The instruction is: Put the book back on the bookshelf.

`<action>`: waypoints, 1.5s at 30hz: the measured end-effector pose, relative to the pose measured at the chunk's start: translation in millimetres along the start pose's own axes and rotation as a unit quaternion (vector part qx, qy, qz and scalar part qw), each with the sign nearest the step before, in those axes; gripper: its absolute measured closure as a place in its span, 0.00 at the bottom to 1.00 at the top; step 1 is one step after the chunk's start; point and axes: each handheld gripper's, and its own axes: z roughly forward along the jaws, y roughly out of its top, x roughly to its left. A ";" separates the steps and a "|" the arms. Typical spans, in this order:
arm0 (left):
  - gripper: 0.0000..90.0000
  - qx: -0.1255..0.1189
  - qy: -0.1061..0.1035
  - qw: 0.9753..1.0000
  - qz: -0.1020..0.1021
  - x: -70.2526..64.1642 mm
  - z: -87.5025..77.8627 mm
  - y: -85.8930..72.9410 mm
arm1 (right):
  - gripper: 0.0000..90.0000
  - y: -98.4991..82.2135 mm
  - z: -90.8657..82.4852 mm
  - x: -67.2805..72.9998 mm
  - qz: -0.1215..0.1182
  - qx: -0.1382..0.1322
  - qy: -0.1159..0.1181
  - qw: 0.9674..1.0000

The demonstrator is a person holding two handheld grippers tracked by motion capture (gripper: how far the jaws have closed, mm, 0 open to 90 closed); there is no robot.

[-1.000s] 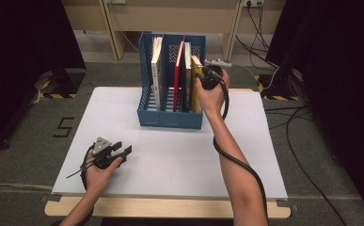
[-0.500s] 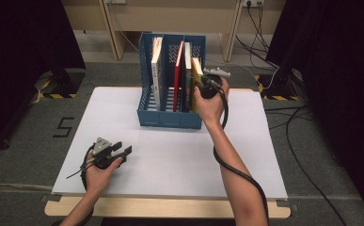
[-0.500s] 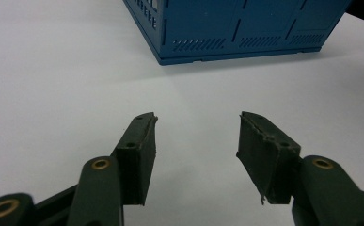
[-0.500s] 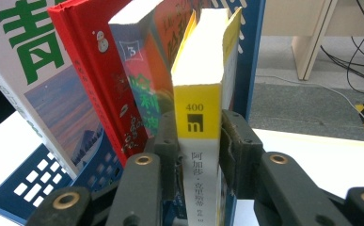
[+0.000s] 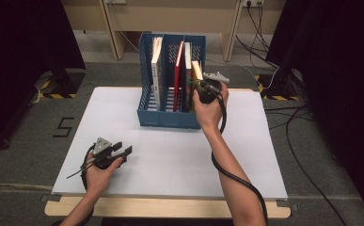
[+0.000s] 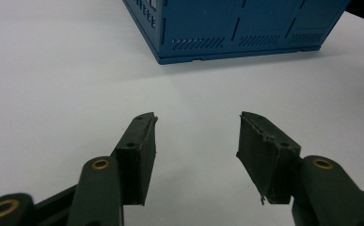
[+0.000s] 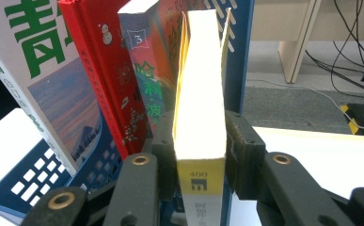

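Note:
A blue file rack (image 5: 170, 117) stands at the back middle of the white table (image 5: 170, 165). It holds a white book (image 5: 156, 70), a red book (image 5: 177, 77) and a yellow-edged book (image 5: 196, 70) in the right-hand slot. My right gripper (image 5: 199, 85) straddles the yellow book (image 7: 201, 94) from the near side. Its jaws have just been opening, and the pads (image 7: 245, 150) now flank the book closely without squeezing it. My left gripper (image 5: 123, 150) rests open on the table's front left, nothing between its jaws (image 6: 196, 141).
The rack's blue wall (image 6: 236, 28) lies ahead of the left gripper. Black curtains hang on both sides. Cables (image 5: 306, 113) run over the floor at the right, and a wooden bench (image 5: 170, 14) stands behind the table.
The right hand has come slightly lower and nearer with the yellow book, which sits deeper in the rack. Its jaws have widened. The left hand has not moved.

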 end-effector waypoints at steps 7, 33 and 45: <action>0.51 0.000 0.000 1.000 0.000 -0.2 -0.1 -0.1 | 0.75 4.9 -1.9 2.5 -0.008 -0.002 -0.012 1.000; 0.51 0.001 -0.003 1.000 -0.004 0.7 0.4 0.0 | 0.85 36.4 23.6 0.0 -0.025 0.007 -0.024 0.999; 0.51 -0.001 -0.005 1.000 -0.008 1.8 0.2 -0.1 | 0.85 53.0 54.3 -2.5 -0.006 -0.005 -0.027 1.000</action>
